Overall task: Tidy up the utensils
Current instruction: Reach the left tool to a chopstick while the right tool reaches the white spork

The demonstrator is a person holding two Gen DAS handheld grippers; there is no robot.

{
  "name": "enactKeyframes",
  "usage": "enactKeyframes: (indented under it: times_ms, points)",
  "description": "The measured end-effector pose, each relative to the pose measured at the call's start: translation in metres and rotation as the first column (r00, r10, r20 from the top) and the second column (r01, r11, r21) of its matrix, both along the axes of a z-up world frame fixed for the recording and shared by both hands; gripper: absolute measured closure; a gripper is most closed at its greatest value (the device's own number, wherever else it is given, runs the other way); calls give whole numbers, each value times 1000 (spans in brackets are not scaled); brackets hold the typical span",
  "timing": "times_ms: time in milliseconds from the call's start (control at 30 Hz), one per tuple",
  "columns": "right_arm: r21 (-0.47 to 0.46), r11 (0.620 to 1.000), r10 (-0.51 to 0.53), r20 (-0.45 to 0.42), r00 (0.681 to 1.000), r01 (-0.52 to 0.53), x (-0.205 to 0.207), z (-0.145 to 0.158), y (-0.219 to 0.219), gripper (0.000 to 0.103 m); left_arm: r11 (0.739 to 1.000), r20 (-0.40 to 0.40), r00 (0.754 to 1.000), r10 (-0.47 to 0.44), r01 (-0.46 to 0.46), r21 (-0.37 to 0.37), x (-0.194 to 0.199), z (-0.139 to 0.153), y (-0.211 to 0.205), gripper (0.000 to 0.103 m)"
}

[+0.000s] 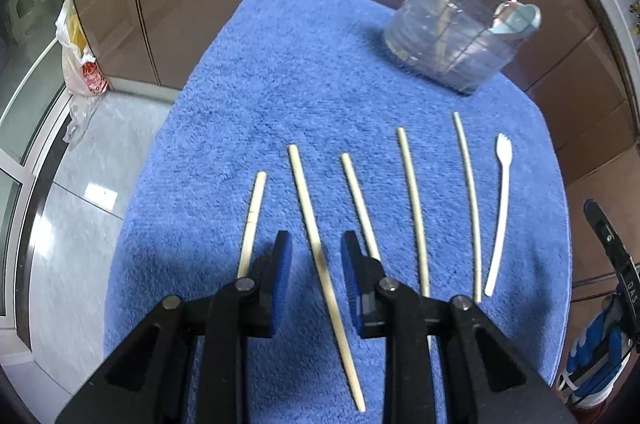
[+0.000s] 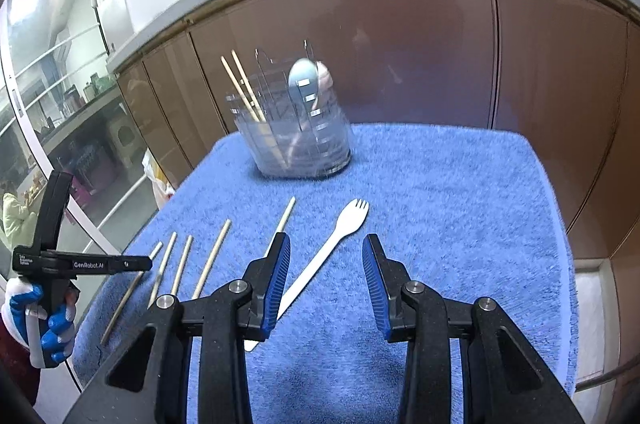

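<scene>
Hovering over a blue towel (image 1: 248, 96), two hand-held grippers frame a row of utensils waiting to be sorted. The left gripper (image 1: 316, 256) stands with its jaws apart and empty, straddling one chopstick (image 1: 316, 236) of five wooden ones laid side by side on the towel. The right gripper (image 2: 326, 264) also has its jaws apart and grips nothing; a white plastic spork (image 2: 320, 262) lies on the towel at the end of the row, its handle passing under the left-hand pad. At the far end of the towel stands a clear divided holder (image 2: 300, 140), already containing two chopsticks (image 2: 244, 88) and a pale blue spoon (image 2: 302, 80). A gloved hand (image 2: 44, 320) grasps the left gripper's handle.
</scene>
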State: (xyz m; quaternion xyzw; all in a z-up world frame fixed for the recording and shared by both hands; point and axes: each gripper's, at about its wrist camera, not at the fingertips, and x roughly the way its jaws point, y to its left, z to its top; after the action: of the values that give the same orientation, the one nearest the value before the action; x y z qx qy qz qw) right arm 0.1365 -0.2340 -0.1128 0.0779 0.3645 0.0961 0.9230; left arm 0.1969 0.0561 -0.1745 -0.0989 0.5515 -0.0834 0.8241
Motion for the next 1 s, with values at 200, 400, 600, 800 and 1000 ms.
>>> enactKeyframes:
  times_ms: [200, 400, 600, 800, 1000]
  points:
    - [42, 999, 21, -130, 991, -15, 32, -22, -1, 65, 1000, -54, 999, 1, -1, 10, 17, -12, 1, 79]
    - [58, 998, 20, -247, 969, -6, 67, -41, 1, 65, 999, -74, 997, -19, 21, 29, 26, -16, -5, 80]
    - [66, 998, 10, -370, 929, 16, 93, -64, 7, 66, 999, -93, 995, -29, 32, 36, 32, -18, -7, 80]
    - [72, 997, 5, -458, 889, 32, 114, -76, 15, 73, 998, -131, 991, -41, 46, 41, 37, -18, -7, 80]
    - [-4, 999, -31, -497, 867, 33, 132, -75, 23, 84, 996, -184, 982, -30, 46, 80, 46, -20, -12, 85]
